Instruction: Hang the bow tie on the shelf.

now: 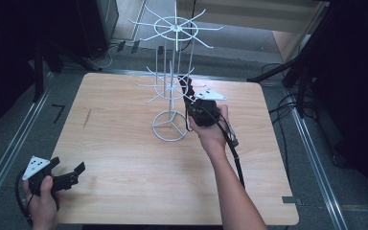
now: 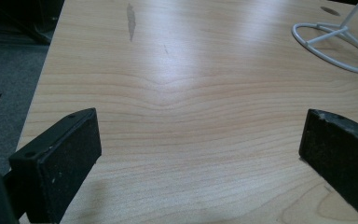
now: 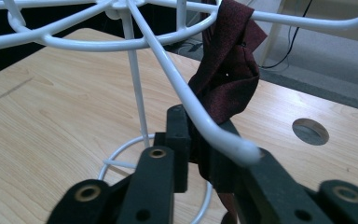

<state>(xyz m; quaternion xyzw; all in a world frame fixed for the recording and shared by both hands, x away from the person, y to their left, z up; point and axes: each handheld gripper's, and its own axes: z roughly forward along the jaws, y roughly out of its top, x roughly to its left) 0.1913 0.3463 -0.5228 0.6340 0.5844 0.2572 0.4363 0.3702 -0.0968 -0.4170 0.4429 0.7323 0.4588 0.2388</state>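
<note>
At the lower ring of the white wire rack [image 3: 135, 39], my right gripper [image 3: 200, 154] clenches a dark red cloth strip [image 3: 228, 70] draped over one arm; hanging looks nearly done, release remains. Well away from the rack, my left gripper [image 2: 200, 154] idles, jaws spread.

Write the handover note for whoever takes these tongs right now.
Right tongs: shut on the dark red cloth, held up at the lower ring of arms of the white wire rack.
Left tongs: open, holding nothing, low over the near left corner of the table.
Cloth: draped against a rack arm; whether it already hangs by itself cannot be told.
Done: cloth brought to the rack.
Left: probably settle it over the arm, open the right tongs, draw back without knocking the rack.
</note>
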